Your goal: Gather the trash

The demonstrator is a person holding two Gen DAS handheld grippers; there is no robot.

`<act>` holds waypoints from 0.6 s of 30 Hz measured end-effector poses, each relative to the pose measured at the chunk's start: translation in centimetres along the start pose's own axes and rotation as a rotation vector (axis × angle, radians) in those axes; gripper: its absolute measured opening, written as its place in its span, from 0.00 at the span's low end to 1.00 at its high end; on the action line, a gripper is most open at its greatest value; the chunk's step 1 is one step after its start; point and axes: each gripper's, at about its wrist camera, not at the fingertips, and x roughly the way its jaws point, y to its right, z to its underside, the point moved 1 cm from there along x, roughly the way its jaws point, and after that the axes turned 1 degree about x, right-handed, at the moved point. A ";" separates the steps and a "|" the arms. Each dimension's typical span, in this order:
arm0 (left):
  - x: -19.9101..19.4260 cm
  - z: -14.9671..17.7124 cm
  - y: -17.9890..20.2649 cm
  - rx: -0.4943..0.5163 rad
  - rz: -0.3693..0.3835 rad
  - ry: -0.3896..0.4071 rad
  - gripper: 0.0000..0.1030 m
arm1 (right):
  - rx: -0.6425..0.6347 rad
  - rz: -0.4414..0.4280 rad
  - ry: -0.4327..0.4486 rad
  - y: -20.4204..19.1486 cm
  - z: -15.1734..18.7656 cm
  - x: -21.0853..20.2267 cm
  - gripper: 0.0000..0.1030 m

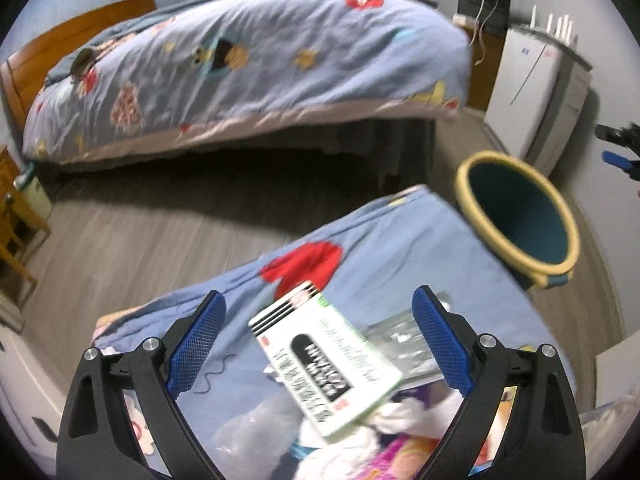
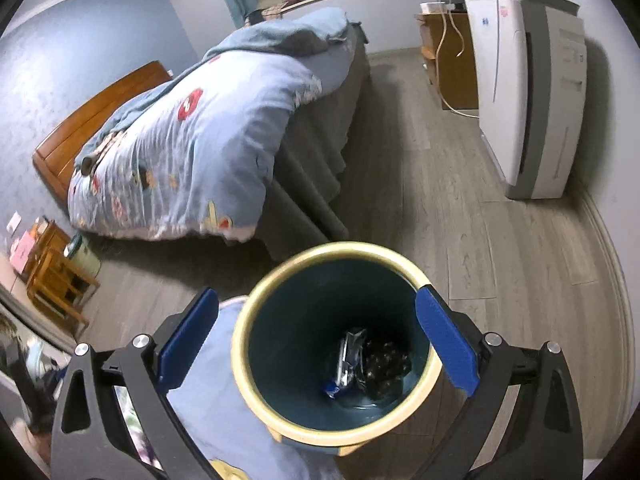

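Left gripper (image 1: 318, 344): jaws spread above a green-and-white carton (image 1: 326, 364) lying on the blue quilt (image 1: 400, 248). Right gripper (image 2: 318, 344): jaws spread over the bin (image 2: 240, 344), beside the quilt's edge, wrappers (image 2: 368, 364) inside.

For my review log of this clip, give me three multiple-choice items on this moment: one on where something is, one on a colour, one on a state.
1. Where does the green-and-white box lie?
A. inside the bin
B. on the blue patterned cover, between the left tongs' fingers
C. on the wooden floor

2. What colour is the trash bin's rim?
A. red
B. black
C. pale yellow

3. How do the left tongs stand?
A. open, fingers apart on either side of the box
B. shut on the box
C. shut on the bin's rim

Answers:
1 B, the left wrist view shows the box on the blue cover, between the blue pads.
2 C, both views show a yellow rim round a dark teal inside.
3 A, cover shows between each pad and the box.
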 end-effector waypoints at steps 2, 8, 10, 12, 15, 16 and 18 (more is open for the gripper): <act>0.7 0.0 -0.4 0.008 -0.011 -0.014 0.91 | -0.046 -0.019 0.004 0.1 1.5 0.4 0.94; 2.4 0.8 -1.0 0.027 -0.036 -0.050 0.91 | -0.244 -0.081 -0.117 -1.3 8.0 2.5 0.94; 3.0 1.2 -1.4 0.015 -0.041 -0.066 0.91 | -0.298 -0.131 -0.168 -2.4 9.8 3.2 0.94; 3.6 1.4 -1.5 0.007 -0.041 -0.076 0.91 | -0.348 -0.179 -0.194 -3.5 10.8 3.8 0.94; 4.4 1.6 -1.6 0.014 -0.043 -0.083 0.91 | -0.442 -0.241 -0.205 -5.7 11.8 4.5 0.94; 4.5 1.6 -1.5 0.014 -0.041 -0.087 0.91 | -0.452 -0.260 -0.209 -6.1 12.2 4.5 0.94; 4.8 1.7 -1.4 0.013 -0.033 -0.096 0.91 | -0.480 -0.291 -0.227 -7.2 12.7 4.6 0.94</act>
